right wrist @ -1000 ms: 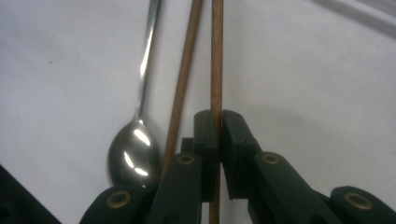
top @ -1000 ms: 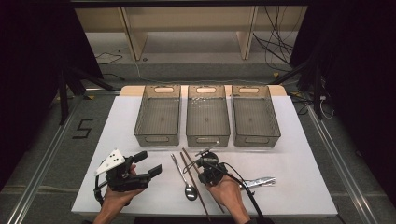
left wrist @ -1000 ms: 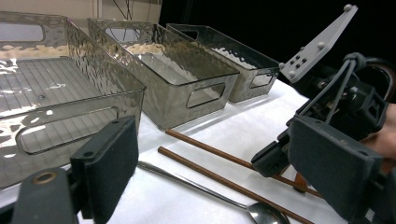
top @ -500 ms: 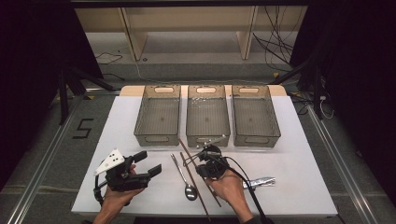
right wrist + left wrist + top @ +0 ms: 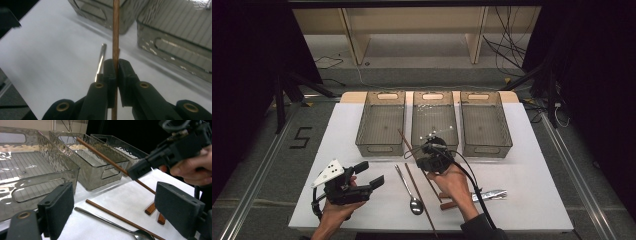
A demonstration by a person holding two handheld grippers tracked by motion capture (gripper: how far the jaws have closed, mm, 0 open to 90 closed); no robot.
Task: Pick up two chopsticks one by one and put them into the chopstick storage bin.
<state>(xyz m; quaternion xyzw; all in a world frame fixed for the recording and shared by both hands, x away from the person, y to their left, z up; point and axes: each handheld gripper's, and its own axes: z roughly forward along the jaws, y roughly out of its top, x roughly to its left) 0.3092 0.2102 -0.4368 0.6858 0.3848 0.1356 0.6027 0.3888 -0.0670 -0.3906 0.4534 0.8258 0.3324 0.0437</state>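
My right gripper (image 5: 422, 159) is shut on a long brown chopstick (image 5: 408, 145) and holds it slanted, thin tip up near the front wall of the middle bin (image 5: 434, 145). In the right gripper view the jaws (image 5: 116, 67) pinch the chopstick (image 5: 115, 30) between their pads. My left gripper (image 5: 371, 174) hovers at the lower left, open, with nothing between its jaws. From the left gripper view (image 5: 115, 197) I see the right gripper (image 5: 140, 170) with the held chopstick (image 5: 100, 152). A second chopstick (image 5: 419, 197) and a metal spoon (image 5: 408, 192) lie on the white table.
Three clear grey bins stand in a row at the back: left (image 5: 381, 145), middle, and right (image 5: 486, 145). A silvery flat piece (image 5: 489, 195) and a short brown wooden end (image 5: 447, 205) lie by the right hand. The white table (image 5: 537, 165) has bare room at the right.
The right gripper has risen and moved toward the bins with the chopstick, lifting its tip off the table. The left gripper has stayed where it was.
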